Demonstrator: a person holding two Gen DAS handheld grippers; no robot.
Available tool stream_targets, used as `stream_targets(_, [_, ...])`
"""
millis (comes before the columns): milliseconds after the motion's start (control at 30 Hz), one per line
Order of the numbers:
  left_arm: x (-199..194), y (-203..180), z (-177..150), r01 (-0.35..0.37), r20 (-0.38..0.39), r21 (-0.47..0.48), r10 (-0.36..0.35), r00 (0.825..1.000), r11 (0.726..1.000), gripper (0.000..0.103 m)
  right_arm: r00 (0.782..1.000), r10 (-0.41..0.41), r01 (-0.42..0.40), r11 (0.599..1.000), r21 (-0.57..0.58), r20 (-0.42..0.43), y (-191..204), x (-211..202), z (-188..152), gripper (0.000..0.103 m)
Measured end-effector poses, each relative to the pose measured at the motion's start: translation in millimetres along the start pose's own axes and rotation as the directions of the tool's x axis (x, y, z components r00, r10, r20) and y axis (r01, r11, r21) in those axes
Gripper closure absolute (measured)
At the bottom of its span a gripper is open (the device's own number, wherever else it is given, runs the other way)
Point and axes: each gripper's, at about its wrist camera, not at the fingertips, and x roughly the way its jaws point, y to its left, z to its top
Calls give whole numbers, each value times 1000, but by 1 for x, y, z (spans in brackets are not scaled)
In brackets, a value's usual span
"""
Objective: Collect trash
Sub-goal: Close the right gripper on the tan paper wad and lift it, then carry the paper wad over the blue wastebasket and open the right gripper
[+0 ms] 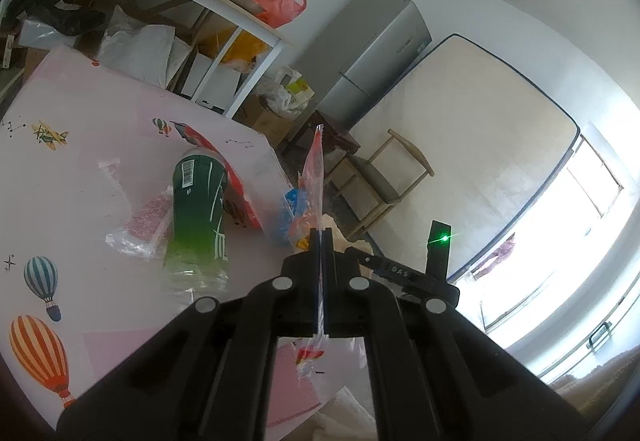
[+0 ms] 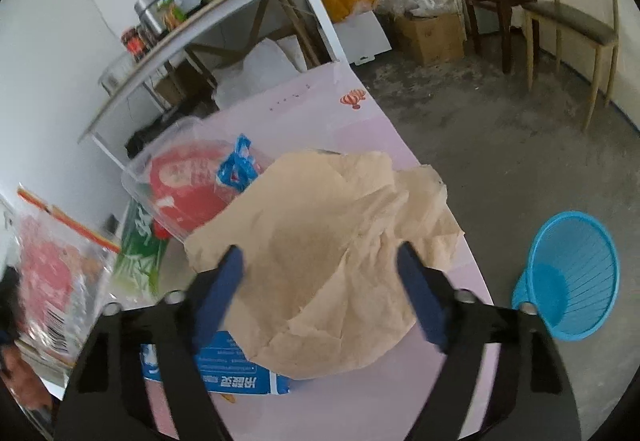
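Observation:
My left gripper (image 1: 321, 237) is shut on a clear plastic wrapper with red print (image 1: 313, 169), held up edge-on above the pink table (image 1: 80, 113). A green plastic bottle (image 1: 198, 209) lies on the table to its left, beside a crumpled clear wrapper (image 1: 138, 227). My right gripper (image 2: 320, 257) is open, its blue fingers (image 2: 226, 281) on either side of a crumpled tan paper (image 2: 328, 241). Under the paper lie a blue-and-white pack (image 2: 248, 377) and a clear container with a red lid (image 2: 188, 189). A blue wastebasket (image 2: 572, 277) stands on the floor to the right.
A white shelf table (image 2: 224, 5) with a steel pot, jars and an orange bag stands behind the pink table. A wooden chair (image 2: 576, 13), a stool, a cardboard box (image 2: 432, 33) and bags sit on the concrete floor. A grey fridge (image 1: 372, 53) and a mattress lean at the wall.

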Motion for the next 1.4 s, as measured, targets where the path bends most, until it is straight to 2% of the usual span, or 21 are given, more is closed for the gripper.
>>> stream_targets(67, [0,0,0,-1,1,0,1,1000,1000,103,1000,-15,15,1000,-17,-11,2,1,-1,47])
stream_targets(100, [-1,0,0,0,4,-1,0,1000,1000,103,1000,-24,24,999,-26,-13,4,1,-2,50])
stream_targets(267, [-3,4,-2,0,14,-1,0,1000,1000,103,998,-64,63,996,-66,-16,10,-1,-3,83])
stream_targets(367, [-7,3,-2,1,22,-1,-1,1000,1000,103,998,-67,69,995,-71,17,15,-11,0,94])
stream_targets(567, [-12,1,-3,5,35,7,-5,999,1000,103,992,-15,24,997,-75,123,27,-52,9,98])
stream_targets(733, [-14,-2,-4,10,40,15,-11,999,1000,103,978,24,-8,997,-79,207,36,-92,16,98])
stream_targets(933, [-17,-14,-6,19,41,36,-20,999,999,103,960,49,-37,998,-47,275,29,-135,12,98])
stream_targets(1167, [-7,-44,-5,55,21,86,-57,998,995,103,935,-10,6,1000,11,353,-2,-182,-3,98])
stream_targets(1400, [44,-101,5,129,-70,159,-119,990,979,103,907,-128,89,989,116,401,-55,-223,-28,98])
